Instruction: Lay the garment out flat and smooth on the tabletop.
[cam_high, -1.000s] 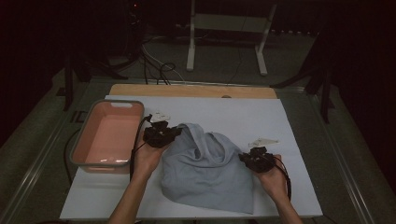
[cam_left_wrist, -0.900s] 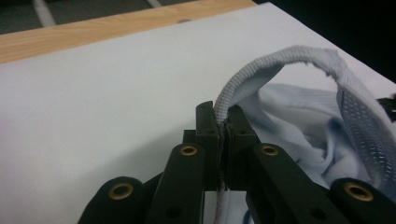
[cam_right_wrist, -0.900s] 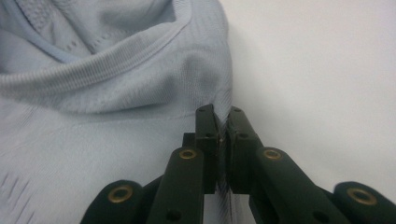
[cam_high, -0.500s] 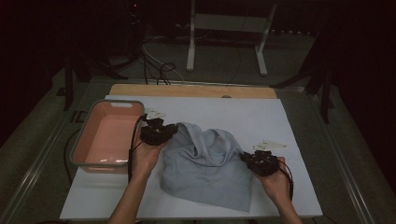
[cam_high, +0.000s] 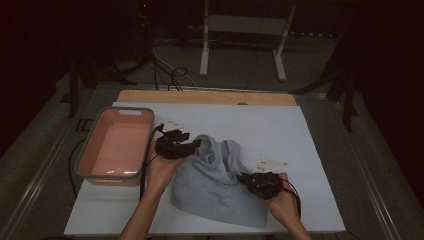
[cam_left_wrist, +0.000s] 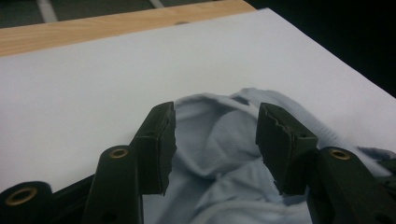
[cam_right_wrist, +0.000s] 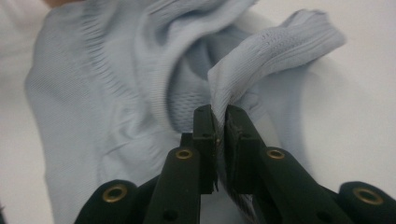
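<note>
The shirt (cam_high: 220, 187) is left crumpled near the surface's front edge, unfolded. A fold is pinched by the right hand-held gripper (cam_right_wrist: 219, 122); the left hand-held gripper (cam_left_wrist: 215, 135) has just been opened, nothing gripped.

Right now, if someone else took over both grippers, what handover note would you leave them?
Left gripper: fingers apart, having just been opening; the light blue garment lies between and beneath them, not pinched.
Right gripper: shut on a ribbed fold of the garment, lifting it slightly.
The garment lies crumpled on the white board, beside the pink tub, which looks empty.
Done: left has let go of the cloth.
Left: probably regrasp with the left and go on arranging the garment; the final aim is not clear.
</note>
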